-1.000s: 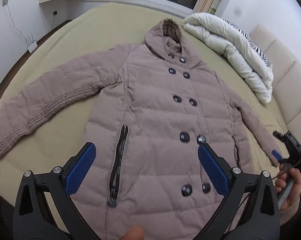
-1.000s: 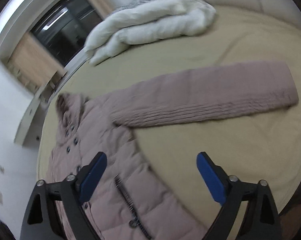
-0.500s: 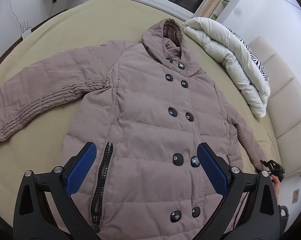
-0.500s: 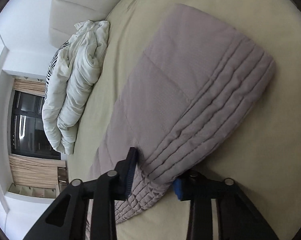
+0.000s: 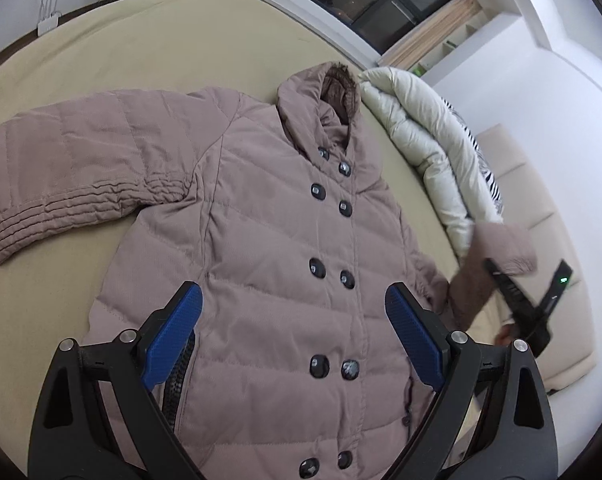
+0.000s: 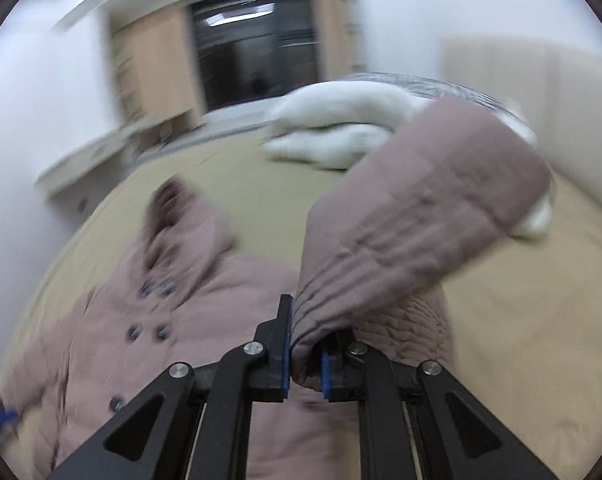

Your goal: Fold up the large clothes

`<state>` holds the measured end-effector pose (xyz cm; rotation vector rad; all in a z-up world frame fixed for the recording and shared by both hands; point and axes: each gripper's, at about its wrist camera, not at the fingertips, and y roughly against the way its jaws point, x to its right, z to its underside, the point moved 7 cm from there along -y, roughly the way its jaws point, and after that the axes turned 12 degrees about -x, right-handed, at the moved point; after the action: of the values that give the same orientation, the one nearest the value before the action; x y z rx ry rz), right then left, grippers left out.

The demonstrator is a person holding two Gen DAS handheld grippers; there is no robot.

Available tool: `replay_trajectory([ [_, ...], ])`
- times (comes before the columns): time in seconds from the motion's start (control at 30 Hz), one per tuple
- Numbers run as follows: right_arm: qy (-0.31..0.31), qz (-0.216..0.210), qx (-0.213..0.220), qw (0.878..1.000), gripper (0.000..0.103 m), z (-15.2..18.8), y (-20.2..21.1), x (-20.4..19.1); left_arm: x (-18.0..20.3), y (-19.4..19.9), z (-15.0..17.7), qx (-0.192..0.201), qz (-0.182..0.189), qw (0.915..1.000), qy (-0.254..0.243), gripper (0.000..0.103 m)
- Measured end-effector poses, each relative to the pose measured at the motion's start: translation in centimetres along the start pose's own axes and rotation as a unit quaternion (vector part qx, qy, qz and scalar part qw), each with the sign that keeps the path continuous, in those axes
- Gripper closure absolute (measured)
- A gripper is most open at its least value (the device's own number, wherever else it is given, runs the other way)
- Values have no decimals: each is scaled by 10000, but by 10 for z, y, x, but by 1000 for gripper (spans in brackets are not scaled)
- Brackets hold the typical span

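Two views, and they differ in what they give. Left wrist view: mauve padded coat [image 5: 285,248] lies face up and buttoned on the bed [image 5: 173,40], hood [image 5: 325,96] toward the window [image 5: 381,0], one sleeve [image 5: 61,168] stretched flat to the side. Left gripper [image 5: 293,340] hangs above the coat's lower front, blue pads [image 5: 173,340] spread wide, nothing between them. White duvet [image 5: 429,148], folded, lies beside the hood; a striped cloth shows behind it. At the far edge of this view the right gripper [image 5: 521,300] appears small and dark, with the other sleeve [image 5: 489,268] lifted off the bed at it.

Right wrist view, motion-blurred: right gripper [image 6: 305,356] clenched on the sleeve [image 6: 413,224], puckered fabric near the cuff pinched between the two blue pads. The sleeve rises from the jaws and bulges up, hiding part of the duvet [image 6: 341,120]. The coat's body [image 6: 173,312] and hood lie below on the bed [image 6: 521,300]. Window [image 6: 257,56] and wooden shelving [image 6: 153,64] are smeared. Left gripper shows only as a blue speck at the lower left edge, too blurred to read.
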<state>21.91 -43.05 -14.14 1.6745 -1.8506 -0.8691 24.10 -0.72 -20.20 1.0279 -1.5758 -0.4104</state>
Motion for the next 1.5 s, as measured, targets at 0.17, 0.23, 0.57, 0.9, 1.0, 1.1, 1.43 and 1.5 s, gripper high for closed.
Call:
replay_trajectory([
  [0.17,1591,312,-629,9848,90,55,-66,-107,-21,-15,-15,-206,408,9980,428,10],
  [0.23,1903,406,-863,9771,90,82,-86,-125,-26,-29,-18,-411,605,9956,580,10],
  [0.57,2575,536,-506,9635,90,105,-82,-149,-6,-121,-50,-1413,1328,9755,1038,9],
  [0.9,2426,82,-648,9679,43,111,-75,-165,20,-200,-73,-2147,1322,9639,858,84],
  [1.0,1982,-444,-574,9775,16,102,-55,-156,28,-189,-94,-1906,1336,9696,753,86],
  [1.1,638,-1195,-552,9892,15,82,-36,-110,30,-152,-129,-1401,1394,9778,702,86],
  [1.43,-3698,-3931,-1088,8348,15,57,-85,-3,-17,-90,-194,-566,1325,9828,1156,87],
  [1.5,-3804,-4137,-1191,8185,15,50,-101,-17,-22,-92,-194,-590,1328,9819,1211,87],
])
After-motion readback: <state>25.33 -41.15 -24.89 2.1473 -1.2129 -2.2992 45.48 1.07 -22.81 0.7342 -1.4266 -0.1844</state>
